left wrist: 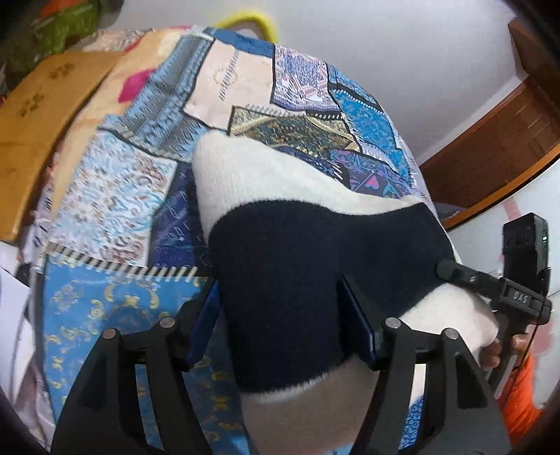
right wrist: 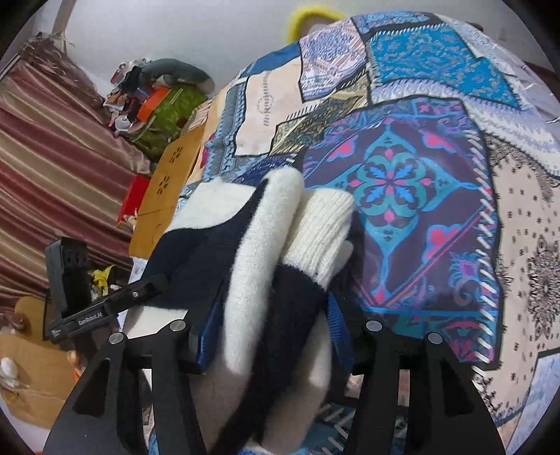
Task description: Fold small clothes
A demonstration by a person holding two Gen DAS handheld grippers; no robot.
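Note:
A fuzzy white knit top with a wide navy band (left wrist: 280, 196) lies bunched and folded on a patchwork bedspread (left wrist: 115, 196). My left gripper (left wrist: 283, 325) straddles the navy band, its blue pads standing either side of the fabric without pinching it. The right gripper's black finger (left wrist: 455, 273) reaches onto the same garment from the right, a hand behind it. In the right wrist view the folded top (right wrist: 252, 245) fills the gap of my right gripper (right wrist: 269, 343), whose pads flank it loosely, over the bedspread (right wrist: 402, 196). The left gripper's finger (right wrist: 147, 283) comes in from the left.
A tan wooden panel (left wrist: 38, 122) (right wrist: 171, 182) runs along the bed's far side. A striped curtain (right wrist: 52, 157) and a clutter pile (right wrist: 164, 105) stand beyond it. A wooden door (left wrist: 497, 140) is at the right, a yellow loop (left wrist: 252, 19) past the bed.

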